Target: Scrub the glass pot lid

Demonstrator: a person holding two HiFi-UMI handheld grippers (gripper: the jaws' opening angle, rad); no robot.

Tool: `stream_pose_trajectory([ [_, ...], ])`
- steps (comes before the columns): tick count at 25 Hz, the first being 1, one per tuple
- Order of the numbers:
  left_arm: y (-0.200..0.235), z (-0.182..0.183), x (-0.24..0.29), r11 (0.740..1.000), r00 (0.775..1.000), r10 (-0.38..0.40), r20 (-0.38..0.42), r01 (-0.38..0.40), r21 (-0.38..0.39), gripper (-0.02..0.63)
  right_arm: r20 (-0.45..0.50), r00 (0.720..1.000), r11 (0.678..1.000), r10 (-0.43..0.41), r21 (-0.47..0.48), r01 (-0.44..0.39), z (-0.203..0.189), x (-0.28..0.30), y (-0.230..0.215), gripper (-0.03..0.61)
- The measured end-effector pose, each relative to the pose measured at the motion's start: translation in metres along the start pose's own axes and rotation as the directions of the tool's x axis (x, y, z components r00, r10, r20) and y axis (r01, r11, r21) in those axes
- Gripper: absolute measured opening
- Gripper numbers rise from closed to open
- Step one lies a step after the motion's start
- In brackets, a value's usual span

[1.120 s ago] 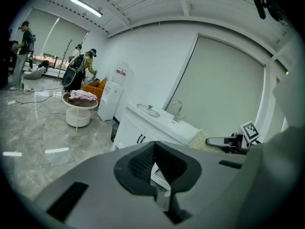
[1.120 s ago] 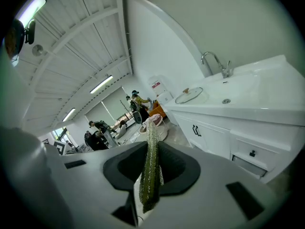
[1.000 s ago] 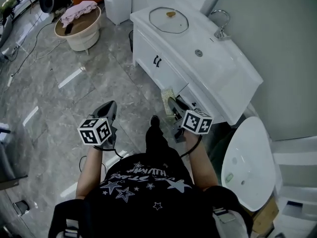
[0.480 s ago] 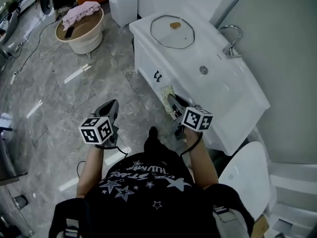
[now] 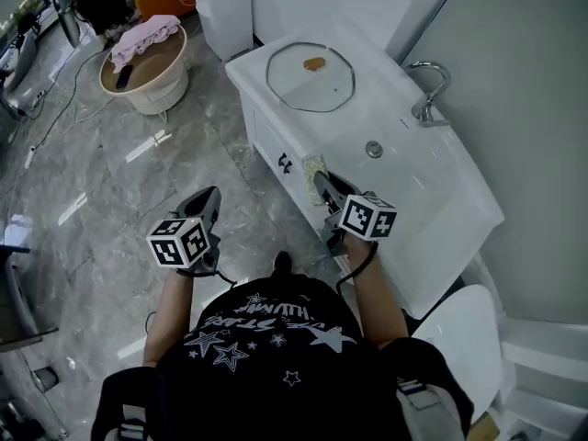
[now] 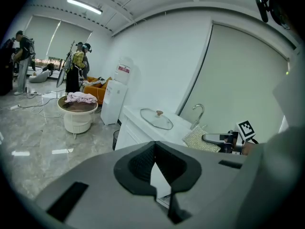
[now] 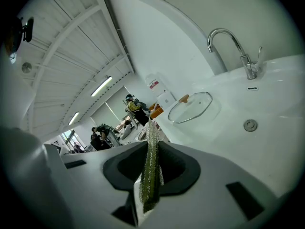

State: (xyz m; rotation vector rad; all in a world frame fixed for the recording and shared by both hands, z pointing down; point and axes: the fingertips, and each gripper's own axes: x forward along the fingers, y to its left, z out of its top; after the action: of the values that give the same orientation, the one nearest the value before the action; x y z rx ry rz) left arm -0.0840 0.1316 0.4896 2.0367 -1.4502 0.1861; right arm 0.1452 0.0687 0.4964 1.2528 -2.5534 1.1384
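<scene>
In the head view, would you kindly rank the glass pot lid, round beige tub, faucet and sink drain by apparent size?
1. Round beige tub and glass pot lid: nearly alike, and the tub is farther off on the floor, so unranked.
2. Faucet.
3. Sink drain.

Bright, even indoor light. A ceiling strip light (image 6: 83, 5) glows at eleven o'clock in the left gripper view. Both gripper views bulge, with dark corners. Pale glare streaks the floor (image 5: 101, 177).
</scene>
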Motion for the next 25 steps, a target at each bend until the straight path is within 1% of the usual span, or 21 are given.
stream_pose_trajectory([
  [6,-0.004,0.026,0.037,1.0,0.999,0.02,0.028,-0.02,0.004,0.008,0.013,1.0,1.0,0.006,0.003,-0.006,0.035,0.014,-0.034,0.071],
  [10,-0.008,0.042,0.058,1.0,0.999,0.022,0.027,-0.022,0.006,0.008,0.022,1.0,1.0,-0.006,0.01,0.006,0.055,0.023,-0.051,0.071],
  [16,-0.013,0.051,0.081,1.0,1.0,-0.003,0.002,0.003,0.025,0.008,0.026,0.999,0.999,-0.033,0.023,0.033,0.061,0.033,-0.071,0.071],
  [20,-0.006,0.06,0.101,0.999,1.0,-0.021,-0.011,0.022,0.037,0.008,0.039,0.996,0.996,-0.082,0.038,0.08,0.069,0.04,-0.085,0.071],
  [23,0.003,0.074,0.129,0.997,0.999,-0.044,-0.023,0.045,0.06,0.008,0.071,0.989,0.99,-0.133,0.048,0.13,0.084,0.047,-0.1,0.071],
  [25,0.01,0.087,0.152,0.996,0.997,-0.067,-0.028,0.068,0.061,0.008,0.089,0.982,0.985,-0.166,0.052,0.162,0.097,0.057,-0.111,0.071],
])
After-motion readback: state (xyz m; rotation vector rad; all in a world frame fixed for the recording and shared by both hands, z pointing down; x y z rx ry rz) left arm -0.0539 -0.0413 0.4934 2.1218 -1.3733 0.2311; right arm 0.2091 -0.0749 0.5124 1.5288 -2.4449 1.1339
